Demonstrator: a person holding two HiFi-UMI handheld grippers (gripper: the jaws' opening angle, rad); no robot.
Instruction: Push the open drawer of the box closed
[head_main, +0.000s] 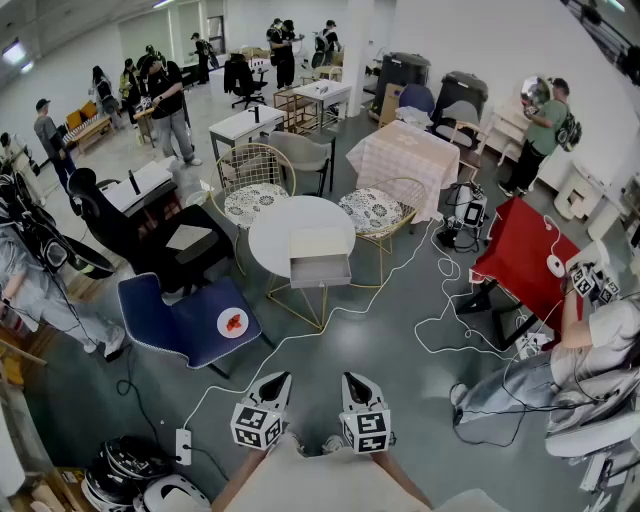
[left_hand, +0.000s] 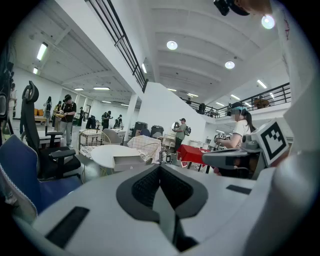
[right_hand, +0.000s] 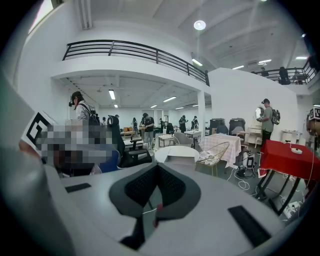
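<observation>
A pale grey box stands on the near edge of a round white table, and its drawer is pulled out toward me. Both grippers hang low in the head view, well short of the table. The left gripper and the right gripper sit side by side, each shut with nothing between the jaws. The left gripper view has the box far off beyond its shut gripper. From the right gripper view, the box shows ahead past that shut gripper.
A blue chair carrying a small plate stands left of the path. Two wire chairs flank the table. A red table and a seated person are at the right. White cables and a power strip lie on the floor.
</observation>
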